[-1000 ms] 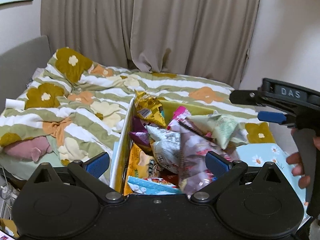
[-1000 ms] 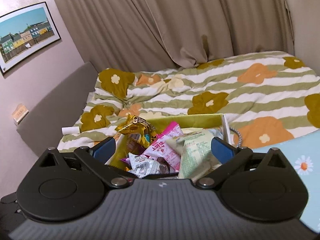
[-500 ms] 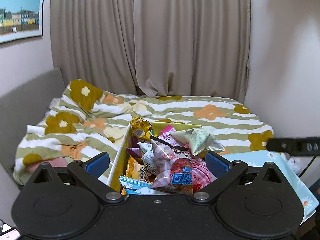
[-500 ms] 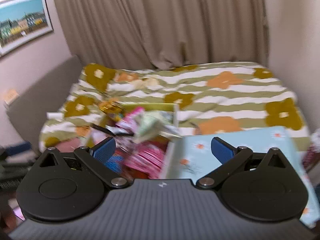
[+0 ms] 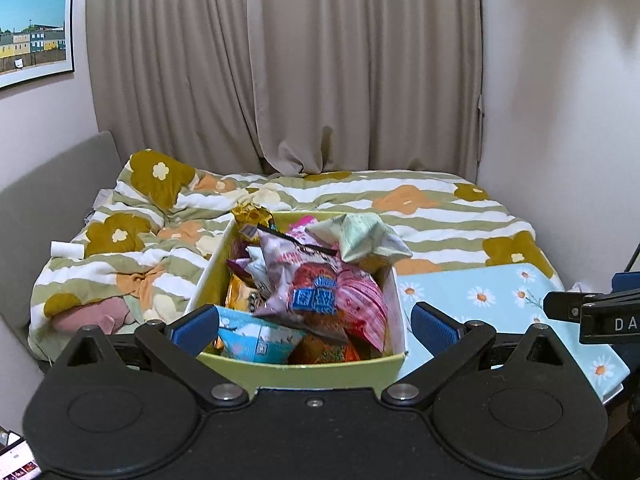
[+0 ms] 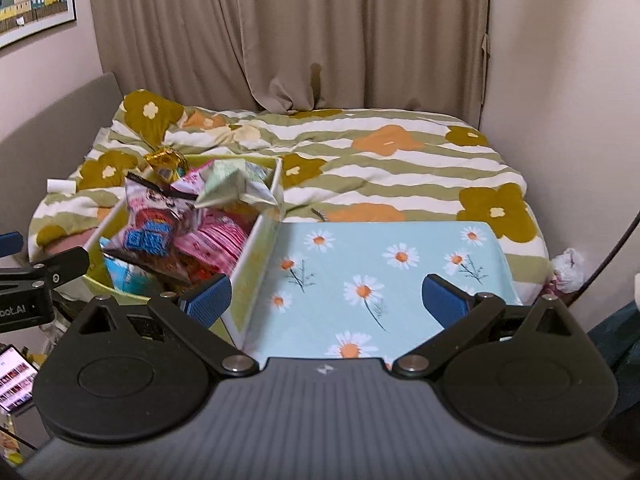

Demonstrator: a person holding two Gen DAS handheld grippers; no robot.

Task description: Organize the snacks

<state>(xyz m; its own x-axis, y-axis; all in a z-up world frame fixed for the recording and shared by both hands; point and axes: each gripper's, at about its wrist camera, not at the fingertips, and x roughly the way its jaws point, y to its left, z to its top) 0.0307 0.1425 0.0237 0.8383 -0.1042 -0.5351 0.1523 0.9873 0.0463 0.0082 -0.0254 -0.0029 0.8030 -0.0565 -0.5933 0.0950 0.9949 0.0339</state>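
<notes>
Both grippers pulled back since 1 s ago. Snack box [image 5: 384, 364] on bed, snacks [image 5: 316, 280] heaped inside; left gripper [image 5: 314, 322] wide, empty, facing box. Right gripper [image 6: 326, 298] wide, empty, box at its left, over daisy cloth [image 6: 372, 256].

Yellow-green open box [image 5: 298, 372] with white inner walls on the bed, heaped past its rim with crumpled snack packets [image 5: 316, 280], a pale green packet [image 5: 358, 236] on top, gold wrapper [image 5: 250, 216] at the far corner, light blue packet [image 5: 256, 338] at the near end
</notes>
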